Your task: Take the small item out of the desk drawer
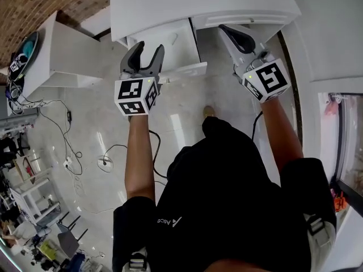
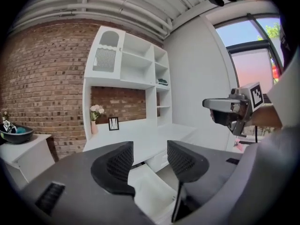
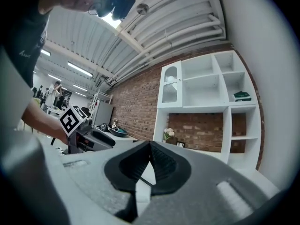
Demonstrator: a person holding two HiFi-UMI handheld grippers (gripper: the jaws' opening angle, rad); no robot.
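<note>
left gripper (image 1: 149, 49) jaws apart, empty, near drawer (image 1: 187, 69)

Shirt (image 1: 227, 197): black, short-sleeved, with small white lettering toward its 7 o'clock edge.
Left hand-held gripper (image 1: 149, 49): grey body, black ribbed jaw pads.
Right hand-held gripper (image 1: 227, 30): the same grey and black.
Left cube (image 1: 136, 97): white with black square markers, at the hand-held gripper's 6 o'clock end.
Right cube (image 1: 267, 79): white with black square markers too.

left gripper (image 2: 149, 149) jaws apart and empty above the open white drawer (image 2: 151, 193), right gripper (image 2: 209, 105) alongside
</note>
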